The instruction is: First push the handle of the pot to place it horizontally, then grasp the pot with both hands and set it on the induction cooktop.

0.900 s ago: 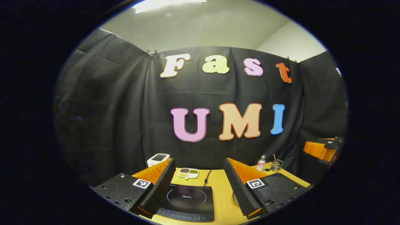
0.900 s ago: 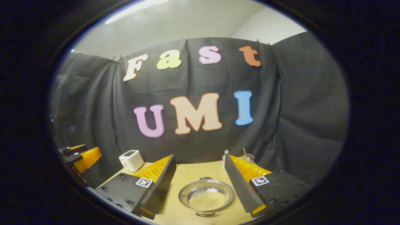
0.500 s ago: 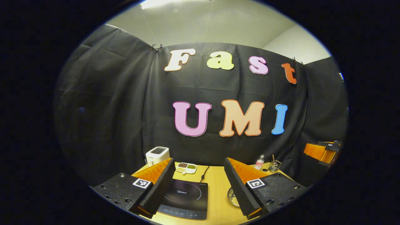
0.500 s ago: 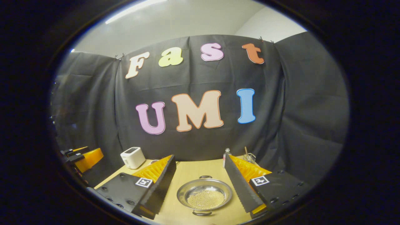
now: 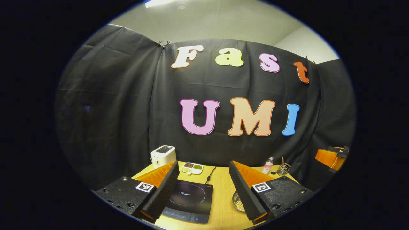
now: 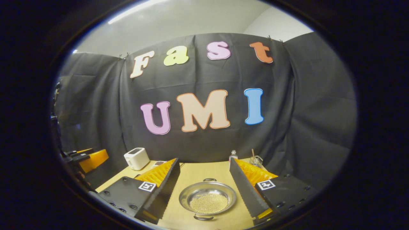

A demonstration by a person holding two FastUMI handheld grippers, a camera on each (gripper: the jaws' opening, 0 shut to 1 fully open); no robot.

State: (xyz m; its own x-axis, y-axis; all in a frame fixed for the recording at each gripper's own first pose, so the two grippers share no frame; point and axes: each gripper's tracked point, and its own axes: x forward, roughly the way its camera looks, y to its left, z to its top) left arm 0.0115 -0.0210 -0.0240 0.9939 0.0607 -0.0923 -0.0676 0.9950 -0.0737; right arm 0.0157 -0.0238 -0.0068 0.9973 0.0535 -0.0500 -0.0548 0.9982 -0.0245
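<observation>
A: Since the earlier frames both cameras have drawn back a little: in the left gripper view more of the induction cooktop [image 5: 188, 200] and the table [image 5: 220, 185] shows, and in the right gripper view the pot [image 6: 207, 198] sits a touch higher between the fingers.

B: And the grippers themselves?

A: The left gripper [image 5: 203, 188] is spread wide with nothing between its fingers, hovering above the table's near edge over the cooktop. The right gripper [image 6: 204, 188] is equally released, hanging above the pot.

B: Where does the pot lie?

A: On the table to the right of the cooktop, apart from it. Its two loop handles point toward the near and far edges, so the turn to horizontal looks not yet done.

B: What could go wrong?

A: The pot is shallow, shiny and holds small beads. A push on a handle that is off-centre or too brisk could slide the whole pot instead of turning it, or spill beads. It could also skid toward the bottle [image 6: 233, 155] and glass [image 6: 255, 160] at the far right corner.
</observation>
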